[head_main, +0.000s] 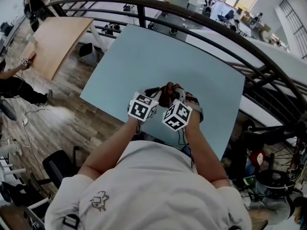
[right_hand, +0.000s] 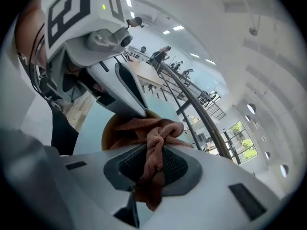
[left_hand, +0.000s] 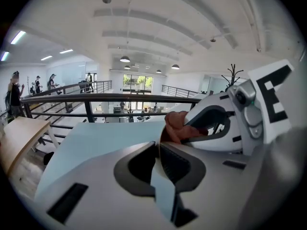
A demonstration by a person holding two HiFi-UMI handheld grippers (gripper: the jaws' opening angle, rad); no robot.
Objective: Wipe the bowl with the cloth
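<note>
In the right gripper view a tan bowl (right_hand: 108,128) hangs over the light blue table (head_main: 158,56). A rust-brown cloth (right_hand: 153,131) lies bunched in it. My right gripper (right_hand: 151,163) is shut on a twisted strand of that cloth. My left gripper (left_hand: 157,150) has its jaws almost together on the bowl's thin rim (left_hand: 160,137). In the left gripper view the cloth (left_hand: 178,127) shows just past the rim, with the right gripper's white body behind it. In the head view both grippers meet near the table's front, around the dark cloth (head_main: 168,93); most of the bowl is hidden there.
A dark metal railing (head_main: 192,18) curves round the table's far and right sides. A wooden tabletop (head_main: 57,42) stands at the far left, with a person (head_main: 14,87) beside it. A black chair (head_main: 60,164) stands on the wooden floor at my left.
</note>
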